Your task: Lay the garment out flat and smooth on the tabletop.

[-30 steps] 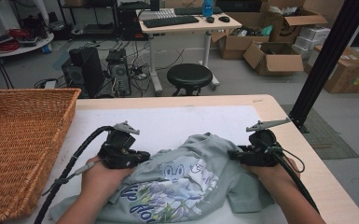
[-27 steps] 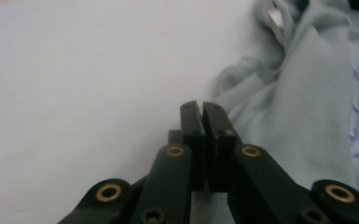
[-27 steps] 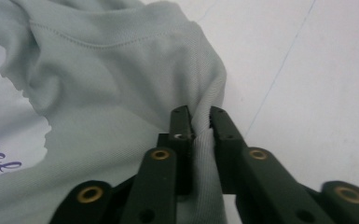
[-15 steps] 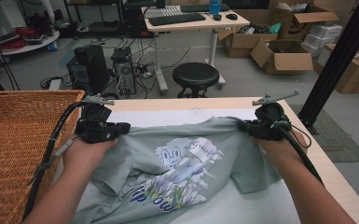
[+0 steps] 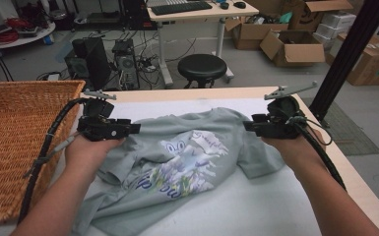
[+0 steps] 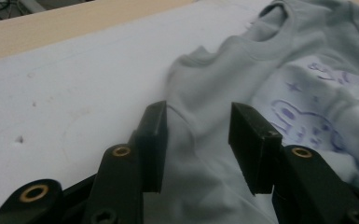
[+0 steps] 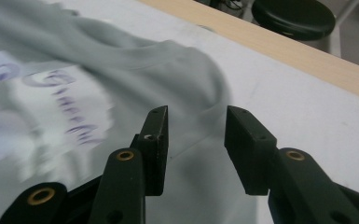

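Soft grey cotton, printed with a blue-and-white cartoon across the chest — the T-shirt [image 5: 187, 157] lies face up on the white mat [image 5: 256, 201] that covers the table [image 5: 359, 191], collar toward the far edge, its lower half still bunched near the person's left forearm. It looks light and limp, so I judge it will sag and fold wherever it is not supported; the firmest places to pinch are probably the shoulder seams and the ribbed collar, or the hem corners for pulling it flat. The left gripper [image 6: 198, 140] has just been opening: its jaws stand part-way apart over the shoulder fold, cloth lying between them but not pressed. The right gripper [image 7: 196, 144] has likewise just been opening, its jaws apart above the other shoulder, clear of the fabric. Both hover at the 2 upper corners of the shirt. A wicker basket [image 5: 15, 147] sits just beside the mat on the person's left, near that forearm and cable — a wide sweep could catch its rim. Beyond the table stand a black stool [image 5: 202, 66], computer towers [image 5: 106, 59] and cardboard boxes [image 5: 295, 44], all well apart.
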